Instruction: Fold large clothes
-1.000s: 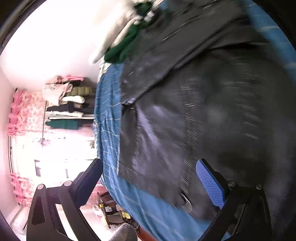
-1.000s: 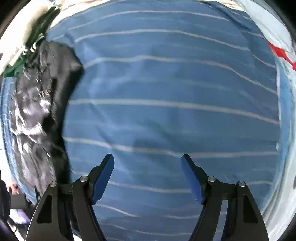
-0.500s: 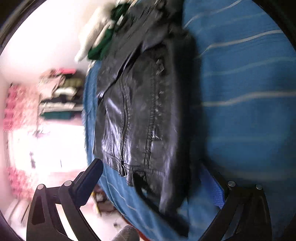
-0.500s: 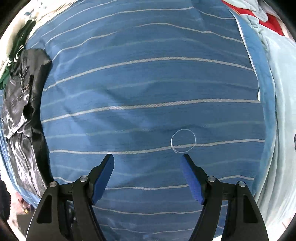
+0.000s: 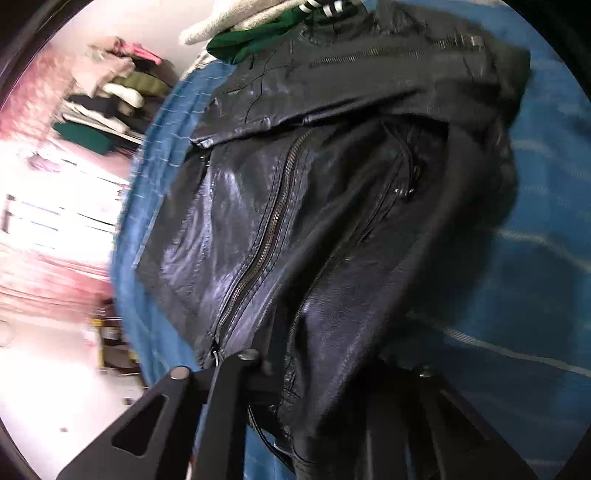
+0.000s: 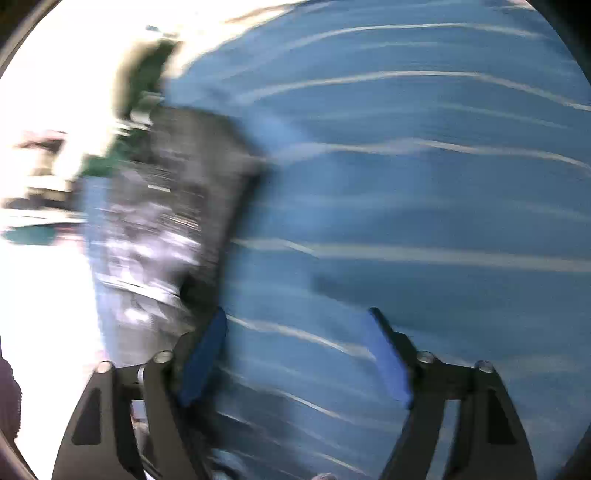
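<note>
A black leather jacket [image 5: 295, 206] with a metal zipper lies on the blue striped bedsheet [image 5: 535, 295] and fills the left wrist view. My left gripper [image 5: 332, 398] is shut on the jacket's lower hem; the leather drapes over its fingers and hides the pads. In the blurred right wrist view the jacket [image 6: 166, 221] lies at the left on the sheet [image 6: 406, 184]. My right gripper [image 6: 299, 354] is open and empty over bare sheet, its left finger close to the jacket's edge.
A green garment [image 5: 255, 48] and a cream one [image 5: 229, 22] lie beyond the jacket's collar. A rack of folded clothes [image 5: 110, 99] stands past the bed's left edge, by pink curtains [image 5: 33, 92].
My left gripper has closed on the jacket's hem, which now covers its fingers. My right gripper has swung left toward the jacket and stays open.
</note>
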Demonstrator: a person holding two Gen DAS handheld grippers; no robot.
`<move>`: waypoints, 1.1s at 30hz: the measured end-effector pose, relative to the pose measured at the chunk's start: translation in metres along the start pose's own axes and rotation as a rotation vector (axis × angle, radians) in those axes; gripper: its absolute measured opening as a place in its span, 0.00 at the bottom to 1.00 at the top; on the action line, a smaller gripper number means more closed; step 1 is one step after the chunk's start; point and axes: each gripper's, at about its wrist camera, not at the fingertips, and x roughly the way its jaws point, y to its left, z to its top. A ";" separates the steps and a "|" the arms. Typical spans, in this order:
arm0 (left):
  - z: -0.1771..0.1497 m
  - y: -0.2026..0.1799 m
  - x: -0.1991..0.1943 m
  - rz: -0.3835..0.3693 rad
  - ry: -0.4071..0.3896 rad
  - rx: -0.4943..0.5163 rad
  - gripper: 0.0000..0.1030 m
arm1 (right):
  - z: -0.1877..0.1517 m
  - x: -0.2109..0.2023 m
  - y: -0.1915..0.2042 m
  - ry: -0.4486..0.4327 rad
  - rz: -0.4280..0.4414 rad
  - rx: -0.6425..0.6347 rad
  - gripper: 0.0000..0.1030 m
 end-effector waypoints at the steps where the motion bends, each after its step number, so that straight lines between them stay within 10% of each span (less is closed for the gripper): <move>1: 0.002 0.006 -0.001 -0.027 -0.004 -0.003 0.11 | 0.006 0.011 0.001 0.009 0.056 0.007 0.85; 7: 0.006 0.025 -0.009 -0.108 -0.030 0.019 0.10 | 0.037 0.089 0.011 0.079 0.188 0.165 0.85; 8: 0.007 0.030 -0.009 -0.126 -0.029 0.025 0.10 | 0.038 0.089 0.014 0.065 0.198 0.183 0.79; 9: 0.008 0.034 -0.009 -0.141 -0.029 0.034 0.10 | 0.037 0.088 0.017 0.055 0.171 0.206 0.44; 12: 0.012 0.054 -0.011 -0.203 -0.026 0.032 0.10 | 0.036 0.074 0.043 0.005 0.166 0.239 0.31; 22: 0.040 0.177 -0.007 -0.396 0.013 -0.093 0.11 | 0.031 0.056 0.269 -0.028 0.005 -0.026 0.26; 30: 0.071 0.278 0.102 -0.501 0.122 -0.331 0.15 | 0.059 0.227 0.407 0.130 -0.270 -0.166 0.26; 33: 0.071 0.297 0.152 -0.500 0.165 -0.401 0.37 | 0.066 0.285 0.416 0.181 -0.354 -0.168 0.35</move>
